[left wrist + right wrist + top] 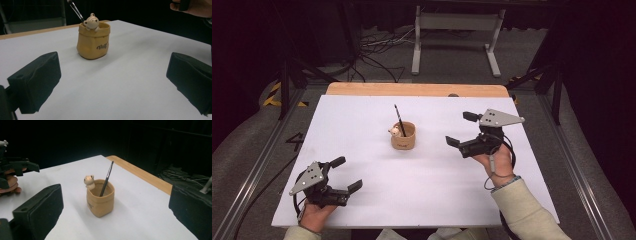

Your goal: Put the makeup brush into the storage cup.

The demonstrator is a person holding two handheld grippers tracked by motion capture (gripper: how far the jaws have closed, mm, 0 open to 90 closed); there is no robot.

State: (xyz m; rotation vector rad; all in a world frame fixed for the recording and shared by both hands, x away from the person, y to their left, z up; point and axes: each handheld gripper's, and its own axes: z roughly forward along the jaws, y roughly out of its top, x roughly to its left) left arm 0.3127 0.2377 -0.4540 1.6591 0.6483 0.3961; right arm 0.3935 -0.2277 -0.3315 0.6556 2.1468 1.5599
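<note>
The cup (403, 136) stands mid-table (362, 200) with a pen (399, 119) leaning in it, tip tilted away from me; my right hand-held gripper (458, 129) is nearer, jaws spread and empty; my left hand-held gripper (347, 173), also spread, sits well back.

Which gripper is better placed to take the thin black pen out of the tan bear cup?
Right gripper, probably: open, nearer the cup; the pen stands free.

Left gripper (347, 173) and right gripper (460, 128) hover apart, jaws spread wide.
</note>
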